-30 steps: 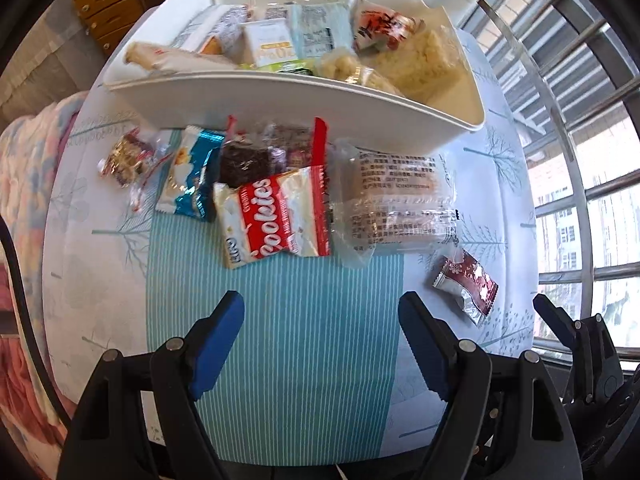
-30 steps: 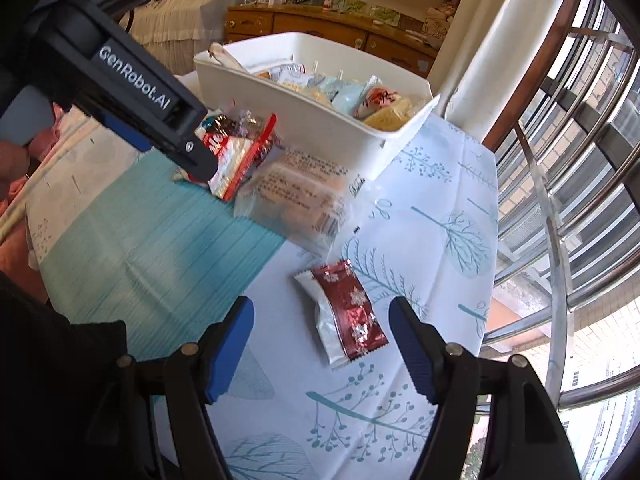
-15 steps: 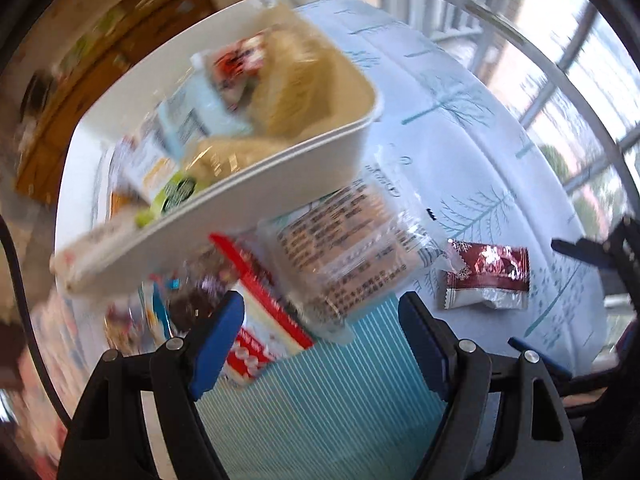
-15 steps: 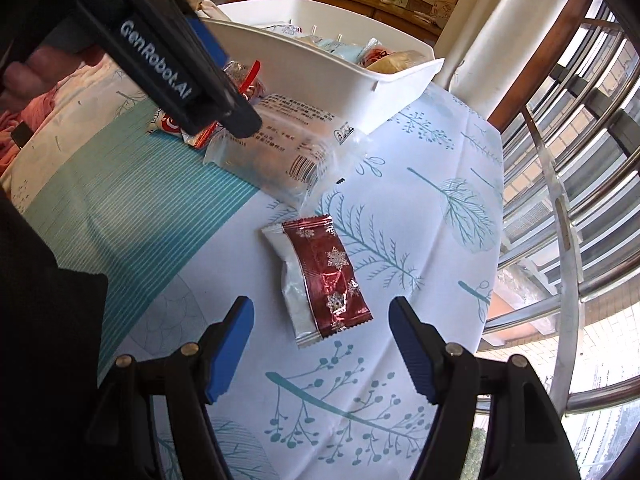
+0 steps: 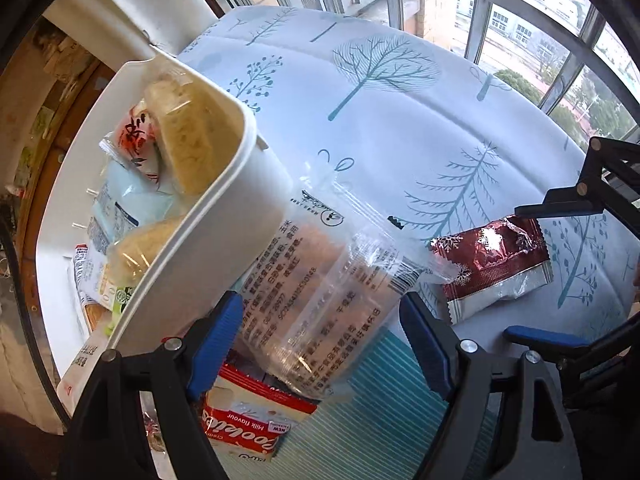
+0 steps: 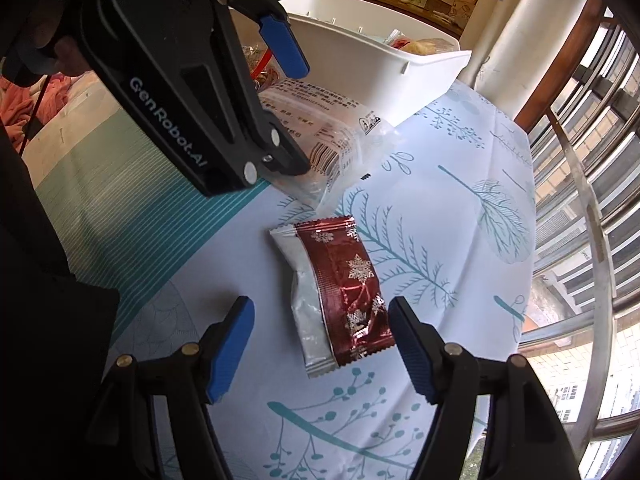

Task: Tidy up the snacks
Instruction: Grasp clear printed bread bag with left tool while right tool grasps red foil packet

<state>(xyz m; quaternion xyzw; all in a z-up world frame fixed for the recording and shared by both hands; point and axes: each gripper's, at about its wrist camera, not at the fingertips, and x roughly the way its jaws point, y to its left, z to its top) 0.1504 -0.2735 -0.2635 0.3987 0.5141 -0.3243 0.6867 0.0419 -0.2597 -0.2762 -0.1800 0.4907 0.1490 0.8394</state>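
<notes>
A white bin (image 5: 208, 232) holds several snack packs; it also shows in the right wrist view (image 6: 384, 68). A clear wrapped snack pack (image 5: 324, 296) lies against the bin's side, and my open left gripper (image 5: 320, 340) straddles its near end. The pack also shows in the right wrist view (image 6: 328, 136) under the left gripper (image 6: 288, 108). A dark red snowflake packet (image 6: 340, 292) lies on the tablecloth, its near end between the fingers of my open right gripper (image 6: 320, 348). It also shows in the left wrist view (image 5: 492, 264).
A red and white cookies pack (image 5: 252, 420) lies under the clear pack on the teal striped mat (image 5: 360, 420). The round table with a tree-print cloth (image 6: 460, 208) ends near window railings (image 6: 580, 200) on the right.
My left gripper has swung right and moved in over the clear pack. My right gripper has moved forward, so the red packet now reaches between its fingers.
</notes>
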